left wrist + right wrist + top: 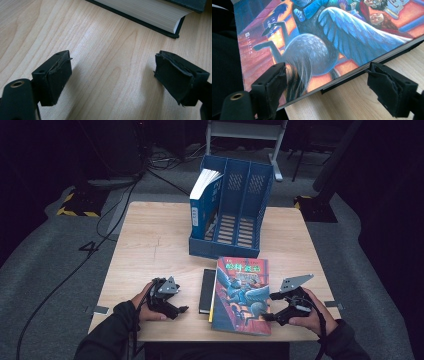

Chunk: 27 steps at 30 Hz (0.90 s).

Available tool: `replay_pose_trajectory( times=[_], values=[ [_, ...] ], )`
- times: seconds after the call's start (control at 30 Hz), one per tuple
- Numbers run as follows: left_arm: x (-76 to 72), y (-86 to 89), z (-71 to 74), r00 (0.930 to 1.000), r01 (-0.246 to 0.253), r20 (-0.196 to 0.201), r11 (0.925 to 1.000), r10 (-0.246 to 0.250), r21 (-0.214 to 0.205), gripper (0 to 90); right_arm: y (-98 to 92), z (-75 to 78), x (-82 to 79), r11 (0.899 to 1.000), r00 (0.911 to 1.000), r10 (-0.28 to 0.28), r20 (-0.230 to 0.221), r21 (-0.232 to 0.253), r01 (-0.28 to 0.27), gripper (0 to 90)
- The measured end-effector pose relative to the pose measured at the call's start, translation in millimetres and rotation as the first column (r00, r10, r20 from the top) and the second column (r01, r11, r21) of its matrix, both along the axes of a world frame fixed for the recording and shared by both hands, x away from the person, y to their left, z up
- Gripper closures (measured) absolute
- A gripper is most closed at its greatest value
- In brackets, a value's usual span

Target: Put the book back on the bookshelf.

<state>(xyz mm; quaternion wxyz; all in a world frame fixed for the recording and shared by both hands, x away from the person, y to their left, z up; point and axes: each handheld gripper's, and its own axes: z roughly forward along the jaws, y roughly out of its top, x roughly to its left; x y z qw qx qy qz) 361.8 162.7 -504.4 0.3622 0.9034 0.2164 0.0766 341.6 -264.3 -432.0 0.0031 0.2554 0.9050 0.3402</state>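
Your right gripper (272, 316) sits at the near right edge of the illustrated book (241, 295), jaws spread wide with nothing pressed between the pads — in the right gripper view one pad hangs over the glossy cover and the other over bare wood beside the edge. It looks like the approach to a pick-up: the grip has not been made. To take the book, you would need one pad under the overhanging cover and one on top, then close squarely on the edge; the cover looks slick, so a shallow bite may slip.

Your left gripper (181, 309) rests on the table (150, 240), jaws also apart and empty, just beside the black book (206, 291) that lies partly under the colourful one. That lower book has a matte dark cover and a dense cream page block.

Farther back stands the blue file rack (235, 215) — rigid plastic, slotted walls, three bays — with a blue-spined book (204, 202) leaning in its left bay. The tabletop is pale wood grain.
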Motion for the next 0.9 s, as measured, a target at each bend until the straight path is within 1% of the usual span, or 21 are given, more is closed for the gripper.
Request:
replay_pose_trajectory(
  times=[0.1, 0.2, 0.27, 0.3, 0.33, 0.37, 0.43, 0.53, 0.63, 0.7, 0.73, 0.8, 0.83, 0.9],
  values=[
    [0.1, -0.2, 0.0, 1.0, 0.001, 0.001, 1.0, -0.001, 0.0, 14.1, -0.1, 0.3, -0.2, 1.0, 1.0, 0.002, 0.004, 0.001, -0.002, 16.8],
    [-0.2, -1.5, 1.2, 1.0, -0.007, -0.006, 0.9999, 0.007, 0.01, 14.4, -0.5, 0.7, -0.2, 1.0, 1.0, 0.002, 0.005, 0.004, -0.002, 17.0],
    [-1.0, -3.3, 3.1, 0.9998, -0.013, -0.017, 0.9995, 0.013, 0.03, 15.2, -1.2, 1.8, -0.9, 1.0, 0.9999, 0.001, 0.012, 0.012, -0.001, 17.1],
    [-2.4, -5.3, 4.8, 0.9997, -0.003, -0.024, 0.999, 0.004, 0.046, 15.4, -1.4, 2.2, -0.7, 1.0, 0.9999, -0.001, 0.011, 0.018, 0.001, 17.3],
    [-3.2, -6.2, 5.4, 0.9997, 0.007, -0.023, 0.9987, -0.006, 0.051, 15.4, -1.7, 2.3, -0.5, 1.0, 1.0, -0.004, 0.009, 0.024, 0.003, 17.2],
    [-3.2, -6.2, 5.4, 0.9997, 0.007, -0.023, 0.9987, -0.006, 0.051, 15.5, -1.7, 2.3, -0.5, 1.0, 1.0, -0.004, 0.009, 0.024, 0.003, 17.2],
    [-5.3, -7.0, 7.0, 0.9993, 0.027, -0.026, 0.9973, -0.026, 0.068, 15.9, -1.1, 1.7, -0.9, 1.0, 0.9998, -0.007, 0.019, 0.026, 0.007, 17.2],
    [-9.3, -7.1, 10.0, 0.9989, 0.043, -0.025, 0.9952, -0.041, 0.088, 18.0, 2.4, 0.0, -0.6, 0.999, 0.9993, -0.023, 0.029, 0.025, 0.022, 17.0],
    [-11.7, -6.7, 13.0, 0.999, 0.043, -0.018, 0.9956, -0.042, 0.084, 18.0, 4.6, -0.6, -0.4, 0.999, 0.9989, -0.032, 0.034, 0.029, 0.031, 17.0],
    [-14.8, -7.1, 16.8, 0.999, 0.044, -0.01, 0.9963, -0.044, 0.074, 18.0, 7.8, -0.3, -0.4, 0.999, 0.9983, -0.037, 0.045, 0.023, 0.036, 16.9],
    [-16.3, -7.6, 18.9, 0.9989, 0.047, -0.004, 0.9965, -0.047, 0.069, 17.6, 10.3, -0.3, 1.0, 0.999, 0.9983, -0.044, 0.038, 0.02, 0.044, 16.7],
    [-20.7, -9.1, 22.6, 0.9988, 0.048, 0.004, 0.9974, -0.048, 0.055, 17.6, 11.7, -0.5, 1.6, 0.999, 0.998, -0.049, 0.038, 0.018, 0.049, 16.5],
    [-23.9, -10.2, 24.6, 0.9988, 0.048, 0.008, 0.9973, -0.048, 0.056, 17.5, 12.6, -0.3, 2.0, 0.999, 0.9979, -0.05, 0.04, 0.016, 0.05, 16.3],
    [-30.4, -12.4, 28.2, 0.9984, 0.052, 0.018, 0.9977, -0.053, 0.044, 17.1, 12.9, -1.2, 3.0, 0.998, 0.9978, -0.059, 0.032, 0.023, 0.058, 16.2]
  ],
)
